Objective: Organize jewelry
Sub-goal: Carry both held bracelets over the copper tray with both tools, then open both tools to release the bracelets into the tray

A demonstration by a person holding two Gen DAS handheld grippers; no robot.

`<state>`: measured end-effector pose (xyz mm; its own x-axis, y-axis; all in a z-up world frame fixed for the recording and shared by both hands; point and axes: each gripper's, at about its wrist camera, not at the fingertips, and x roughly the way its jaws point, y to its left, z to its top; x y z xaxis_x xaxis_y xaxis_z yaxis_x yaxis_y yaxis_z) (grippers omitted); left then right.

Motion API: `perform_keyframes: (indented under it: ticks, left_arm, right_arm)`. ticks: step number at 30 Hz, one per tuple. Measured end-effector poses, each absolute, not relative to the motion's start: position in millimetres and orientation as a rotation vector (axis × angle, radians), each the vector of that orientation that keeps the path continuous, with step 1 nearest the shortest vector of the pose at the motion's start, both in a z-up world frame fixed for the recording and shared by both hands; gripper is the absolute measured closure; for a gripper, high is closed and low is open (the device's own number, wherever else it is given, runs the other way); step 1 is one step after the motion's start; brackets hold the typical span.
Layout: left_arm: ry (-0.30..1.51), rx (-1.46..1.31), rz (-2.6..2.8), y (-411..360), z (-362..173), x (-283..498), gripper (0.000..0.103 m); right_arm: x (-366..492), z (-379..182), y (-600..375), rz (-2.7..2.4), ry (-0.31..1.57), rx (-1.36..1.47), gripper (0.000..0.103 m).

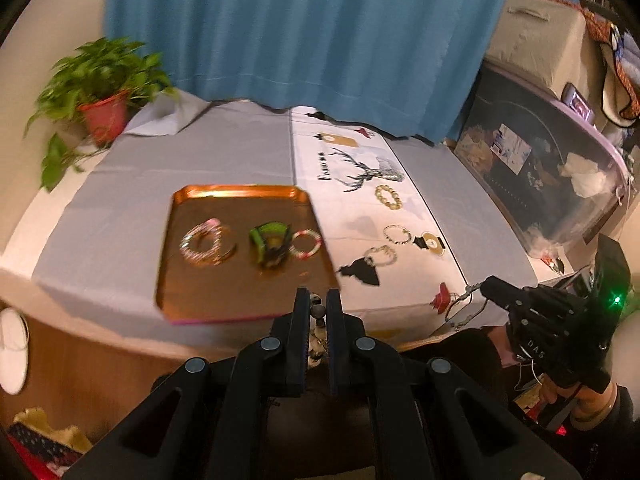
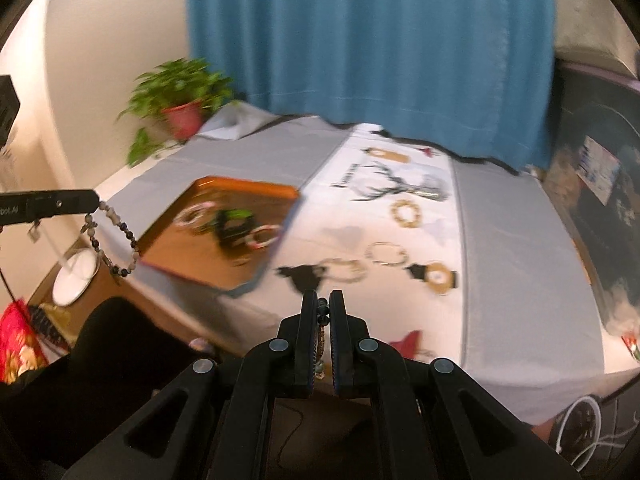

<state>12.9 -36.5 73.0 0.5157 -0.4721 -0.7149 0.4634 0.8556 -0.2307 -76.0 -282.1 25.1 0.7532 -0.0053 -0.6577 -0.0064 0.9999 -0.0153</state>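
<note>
My left gripper (image 1: 318, 295) is shut on a bracelet of grey and dark beads (image 1: 319, 312), just in front of the table's near edge. In the right wrist view this gripper (image 2: 96, 200) reaches in from the left, and the beaded bracelet (image 2: 116, 240) dangles from it. My right gripper (image 2: 324, 299) is shut on a thin bracelet (image 2: 322, 314). The left wrist view shows the right gripper (image 1: 485, 286) with that chain (image 1: 460, 308) hanging. A copper tray (image 1: 240, 292) holds pink-white bangles (image 1: 202, 244), a green piece (image 1: 270, 242) and a red-white bracelet (image 1: 306, 242). Three bracelets (image 1: 389, 197) lie on the white runner.
A potted plant (image 1: 102, 108) stands at the table's back left, in front of a blue curtain (image 1: 300, 40). A clear storage bin (image 1: 552, 176) sits to the right. Grey cloth (image 1: 120, 208) covers the table. A white slipper (image 1: 12, 350) lies on the floor at the left.
</note>
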Motion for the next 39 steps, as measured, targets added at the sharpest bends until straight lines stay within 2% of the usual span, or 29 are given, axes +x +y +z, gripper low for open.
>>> perform_keyframes:
  ticks: [7,18,39]
  left_arm:
    - [0.876,-0.054,-0.513,10,61,3,0.097]
    - [0.882,-0.086,-0.495,28,49,28,0.097]
    - [0.864,-0.064,-0.476,-20,27,186,0.097]
  right_arm:
    - [-81,21,-230,0.094,0.743,-0.068,0.097]
    - [-47,21,-199,0.135,0.758,-0.117,0.097]
    - [133,11,-204,0.131,0.736,-0.095,0.097]
